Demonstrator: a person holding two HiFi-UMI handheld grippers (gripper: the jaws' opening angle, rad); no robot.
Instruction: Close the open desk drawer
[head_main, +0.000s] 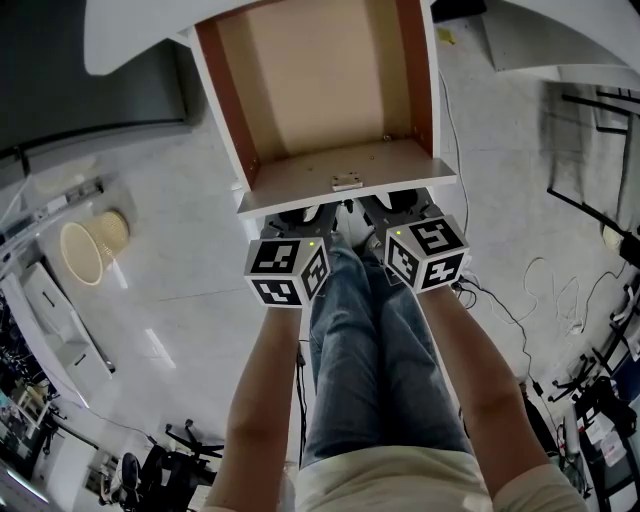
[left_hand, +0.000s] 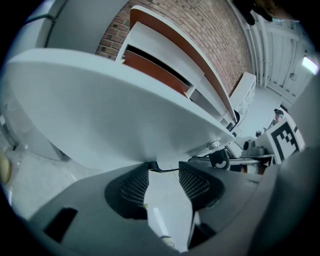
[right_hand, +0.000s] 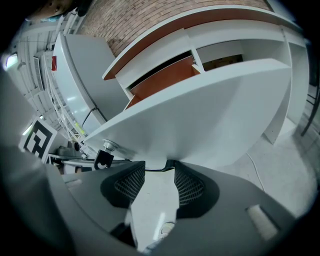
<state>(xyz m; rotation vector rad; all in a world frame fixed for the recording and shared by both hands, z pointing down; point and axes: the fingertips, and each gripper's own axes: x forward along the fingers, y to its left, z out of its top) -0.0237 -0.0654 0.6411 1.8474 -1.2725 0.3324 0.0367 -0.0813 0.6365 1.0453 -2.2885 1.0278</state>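
The desk drawer (head_main: 300, 197) stands pulled far out, its brown inside bare and its white front panel nearest me. A small lock fitting (head_main: 347, 183) sits at the middle of that front. My left gripper (head_main: 300, 215) and right gripper (head_main: 400, 207) sit side by side just under the front's lower edge, with their tips hidden beneath it. In the left gripper view the white panel (left_hand: 110, 110) fills the upper picture, and the left gripper (left_hand: 164, 172) is open with its tips against the panel's lower edge. The right gripper (right_hand: 159, 175) meets the panel (right_hand: 215, 115) the same way, open and holding nothing.
The person's legs in jeans (head_main: 370, 350) lie directly below the grippers. A round waste basket (head_main: 90, 245) stands on the floor at the left. Cables (head_main: 520, 290) trail over the floor on the right. The white desk top (head_main: 130, 30) curves away above the drawer.
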